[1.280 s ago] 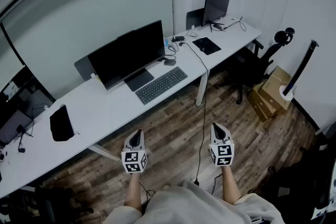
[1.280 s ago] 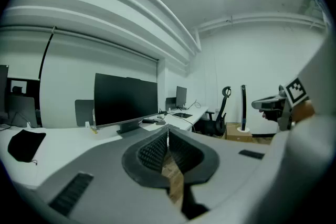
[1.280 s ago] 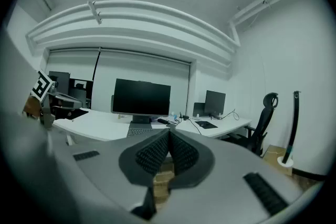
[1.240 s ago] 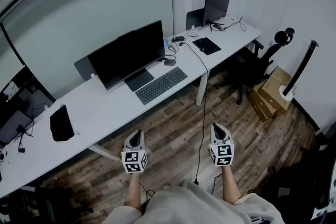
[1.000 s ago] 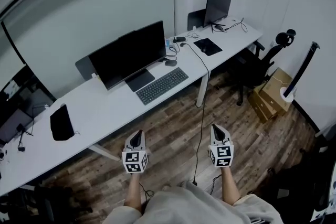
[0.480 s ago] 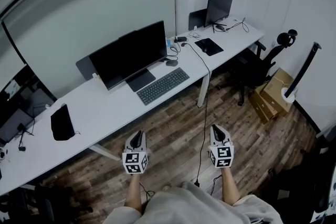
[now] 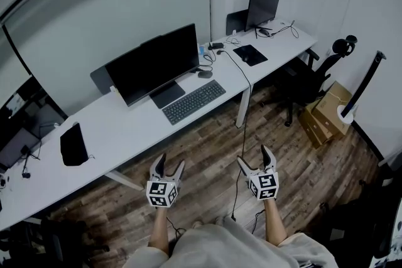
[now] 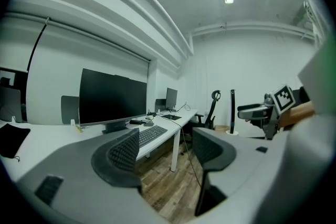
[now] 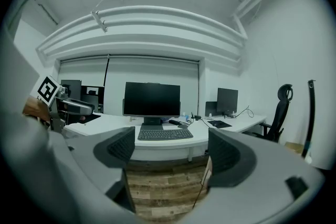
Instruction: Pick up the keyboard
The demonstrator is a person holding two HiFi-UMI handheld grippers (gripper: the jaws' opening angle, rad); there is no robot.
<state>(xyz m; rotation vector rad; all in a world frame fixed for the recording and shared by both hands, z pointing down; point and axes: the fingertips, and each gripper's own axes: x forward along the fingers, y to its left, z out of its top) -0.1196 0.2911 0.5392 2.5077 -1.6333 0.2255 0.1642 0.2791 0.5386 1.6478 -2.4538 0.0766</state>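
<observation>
Head view. The left gripper (image 7: 170, 161) and the right gripper (image 7: 254, 157) are held over the wood-plank floor (image 7: 207, 147), short of the long white worktop (image 7: 125, 128). Both sets of jaws have just been opening; they now stand wide apart, nothing between them, touching nothing. One flat dark grey keyboard (image 7: 193, 101) lies on the worktop in front of the large black monitor (image 7: 154, 63), well apart from both grippers. Monitors counted: two, the second a smaller black monitor (image 7: 262, 8) at the far end. One black mouse pad (image 7: 250, 54), one black pouch (image 7: 73, 145), one black office chair (image 7: 320, 69). Brown cardboard boxes (image 7: 326, 107) sit on the floor beside the chair; contents cannot be told.

Left gripper view. Jaws of the left gripper (image 8: 167, 152) are spread, with only floor and the worktop edge seen in the gap. The keyboard (image 8: 152, 135) lies beyond them, below the large monitor (image 8: 113, 97). The right gripper (image 8: 262, 111) shows at the right.

Right gripper view. Jaws of the right gripper (image 9: 170, 150) are likewise spread and empty. The keyboard (image 9: 164, 134) lies straight ahead on the worktop, under the large monitor (image 9: 152, 99). The left gripper (image 9: 73, 106) shows at the left.
</observation>
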